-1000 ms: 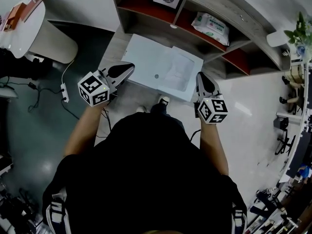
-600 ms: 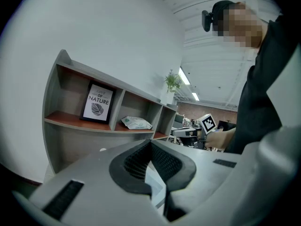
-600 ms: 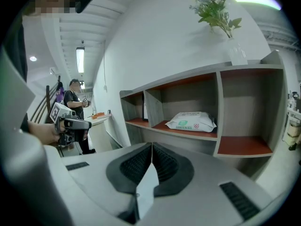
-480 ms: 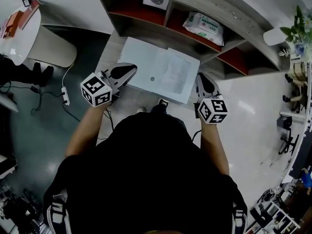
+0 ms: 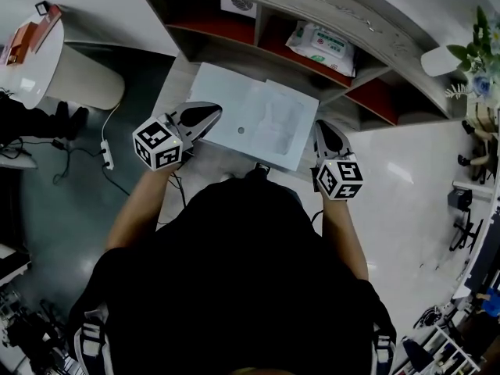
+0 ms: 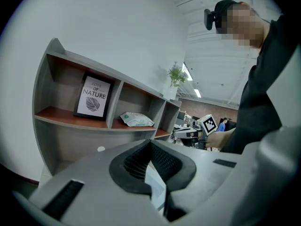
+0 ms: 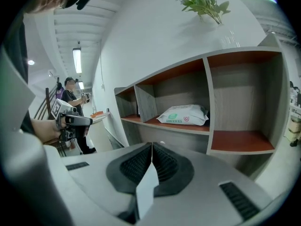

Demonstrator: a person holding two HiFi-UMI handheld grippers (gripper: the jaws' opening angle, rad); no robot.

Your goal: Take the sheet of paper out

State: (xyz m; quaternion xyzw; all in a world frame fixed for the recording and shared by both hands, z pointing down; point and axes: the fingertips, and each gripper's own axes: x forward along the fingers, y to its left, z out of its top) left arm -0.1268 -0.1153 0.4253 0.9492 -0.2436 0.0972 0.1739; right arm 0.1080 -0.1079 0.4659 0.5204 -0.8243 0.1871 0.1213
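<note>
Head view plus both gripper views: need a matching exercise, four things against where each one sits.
Things:
1. document folder
2. wipes pack
3. framed print
4. plant

Places:
A. on top of the shelf unit
B. shelf compartment left of the middle one, seen from the head view
C. clamped by the left hand-held gripper and the right hand-held gripper
D. middle shelf compartment

Pairs: 1-C, 2-D, 3-B, 4-A

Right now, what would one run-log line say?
left gripper: shut on folder, left edge | right gripper: shut on its right edge | folder held before shelf
</note>
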